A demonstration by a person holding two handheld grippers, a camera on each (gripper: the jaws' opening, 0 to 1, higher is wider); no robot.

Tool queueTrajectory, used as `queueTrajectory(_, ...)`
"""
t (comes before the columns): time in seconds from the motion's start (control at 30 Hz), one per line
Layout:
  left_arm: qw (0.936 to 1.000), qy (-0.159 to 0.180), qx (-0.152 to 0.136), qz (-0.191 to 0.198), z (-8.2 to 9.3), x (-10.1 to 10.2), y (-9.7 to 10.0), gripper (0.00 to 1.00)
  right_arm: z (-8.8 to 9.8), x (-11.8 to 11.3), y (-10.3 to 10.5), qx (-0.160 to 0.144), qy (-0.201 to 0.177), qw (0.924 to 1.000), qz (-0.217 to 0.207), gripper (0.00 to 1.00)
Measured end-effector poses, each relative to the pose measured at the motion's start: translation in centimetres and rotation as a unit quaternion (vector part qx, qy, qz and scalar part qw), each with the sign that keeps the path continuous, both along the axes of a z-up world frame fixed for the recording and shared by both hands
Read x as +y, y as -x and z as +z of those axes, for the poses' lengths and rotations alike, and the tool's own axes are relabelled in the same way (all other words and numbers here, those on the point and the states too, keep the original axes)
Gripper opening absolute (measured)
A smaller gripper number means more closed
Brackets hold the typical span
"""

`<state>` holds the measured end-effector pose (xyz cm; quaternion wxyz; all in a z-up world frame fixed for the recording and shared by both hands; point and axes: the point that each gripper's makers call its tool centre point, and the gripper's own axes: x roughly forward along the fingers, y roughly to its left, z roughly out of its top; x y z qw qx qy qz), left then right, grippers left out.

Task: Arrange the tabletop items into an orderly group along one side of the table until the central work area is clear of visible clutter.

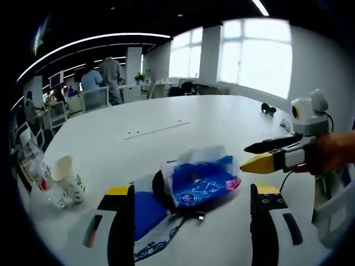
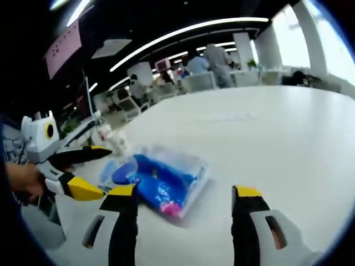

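Now blue packet (image 1: 202,180) between both grippers, left (image 1: 191,202) and right (image 2: 183,202), jaws wide.

Glossy blue plastic packet (image 1: 202,180), smooth matt white table (image 1: 183,119), paper cup (image 1: 69,177)

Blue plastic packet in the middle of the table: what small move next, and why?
Probably ease the left claw forward to straddle the blue plastic packet. Its jaws stand open, the packet lies just ahead between them on the white table, and the paper cups mark the side.
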<state>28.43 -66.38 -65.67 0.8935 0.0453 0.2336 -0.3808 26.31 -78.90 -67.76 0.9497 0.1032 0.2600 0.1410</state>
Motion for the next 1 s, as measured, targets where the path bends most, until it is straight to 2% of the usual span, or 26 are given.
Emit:
queueTrajectory(0.1,0.9996,0.021,0.014,0.012,-0.2,-0.5,-0.9,0.83,-0.3,0.1,-0.3,0.004,-0.001,1.0,0.0,0.65)
queueTrajectory(0.2,0.9998,0.008,0.014,0.013,-0.8,-0.9,-1.7,0.82,-0.7,0.1,-0.7,0.008,-0.002,1.0,-0.001,0.64)
queueTrajectory(0.33,0.9994,0.012,0.029,0.015,-1.5,-1.4,-2.5,0.73,-1.1,0.2,-1.1,0.015,-0.005,0.9999,-0.001,0.58)
queueTrajectory(0.43,0.9993,0.01,0.03,0.022,-1.8,-1.6,-3.1,0.69,-1.4,0.2,-1.4,0.019,-0.006,0.9998,-0.005,0.56)
queueTrajectory(0.57,0.9989,0.014,0.038,0.025,-2.0,-1.9,-3.6,0.62,-1.7,0.3,-1.8,0.022,-0.012,0.9997,-0.006,0.51)
queueTrajectory(0.67,0.9988,-0.003,0.042,0.026,-2.5,-1.6,-3.8,0.56,-1.7,0.6,-1.9,0.029,-0.026,0.9992,-0.007,0.43)
queueTrajectory(0.8,0.9987,0.008,0.046,0.02,-2.4,-1.8,-3.7,0.46,-1.7,1.0,-2.1,0.028,-0.038,0.9988,-0.006,0.37)
queueTrajectory(1.0,0.9983,0.014,0.053,0.022,-2.6,-1.9,-3.6,0.42,-1.5,1.5,-2.3,0.028,-0.051,0.9983,-0.009,0.32)
